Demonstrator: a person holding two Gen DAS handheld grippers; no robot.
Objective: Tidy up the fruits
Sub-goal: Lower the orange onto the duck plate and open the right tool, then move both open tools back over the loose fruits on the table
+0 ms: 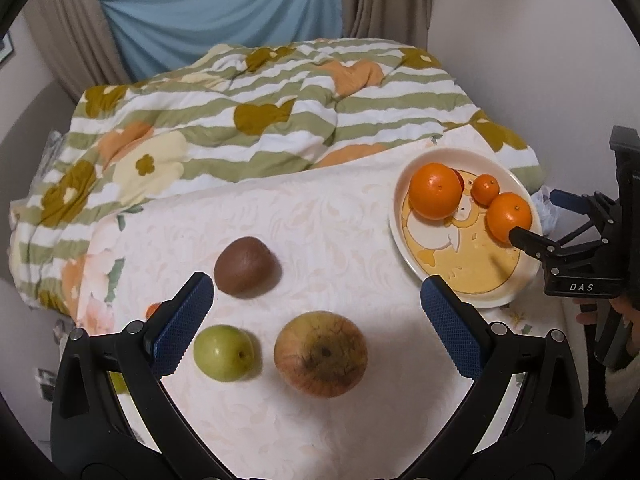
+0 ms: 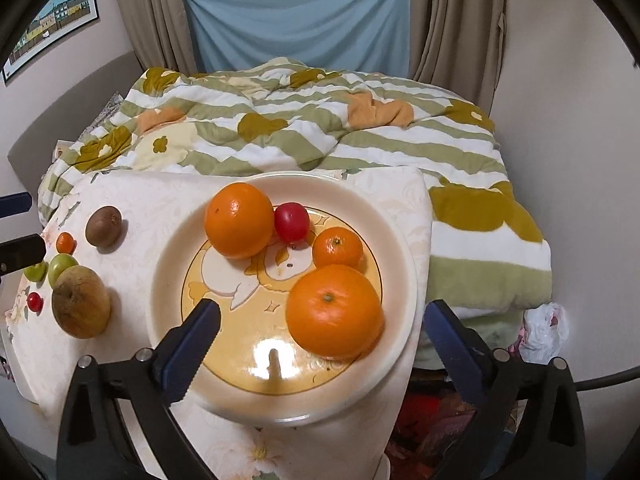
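Right claw (image 2: 320,344): spread wide, holding nothing, over the plate's near side.
Left claw (image 1: 316,312): spread wide, empty, above the table fruit.
Plate (image 2: 400,240): two large oranges (image 2: 334,312), one small orange (image 2: 337,247), one red tomato (image 2: 291,222).
Table (image 1: 340,216): kiwi (image 1: 245,266), green apple (image 1: 223,353), brownish apple (image 1: 321,354), left of the plate.
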